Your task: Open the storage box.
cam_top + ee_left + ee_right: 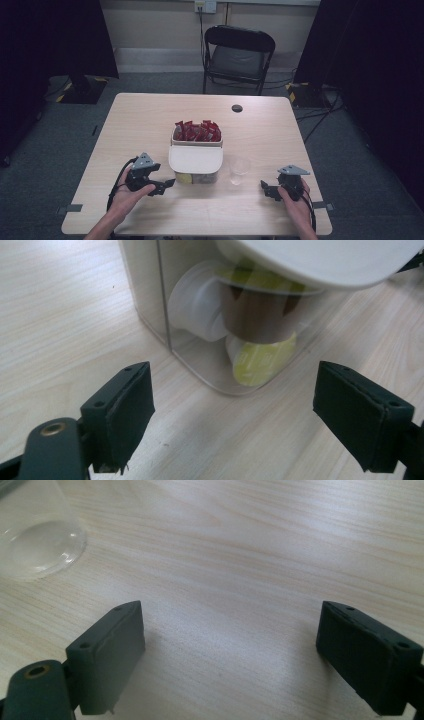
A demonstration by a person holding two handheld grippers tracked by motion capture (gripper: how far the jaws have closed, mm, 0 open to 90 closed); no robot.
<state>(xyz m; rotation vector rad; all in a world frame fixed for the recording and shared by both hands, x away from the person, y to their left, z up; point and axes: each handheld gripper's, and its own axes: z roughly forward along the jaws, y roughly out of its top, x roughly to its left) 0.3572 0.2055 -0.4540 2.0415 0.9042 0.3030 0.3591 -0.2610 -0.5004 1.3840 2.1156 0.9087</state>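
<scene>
Your left gripper (167, 183) sits with jaws wide, just beside the clear lidded container (195, 166) at the middle of the tabletop (140, 115). Your right gripper (265, 187), jaws also wide and empty, rests near the clear plastic cup (239, 170).

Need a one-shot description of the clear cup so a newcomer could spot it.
Start at the wooden table and find the two stacked-looking containers at its centre. Just right of the nearer, white-lidded container stands the clear cup, between that container and the right hand-held gripper. It is the only see-through, empty, lidless vessel there.
</scene>
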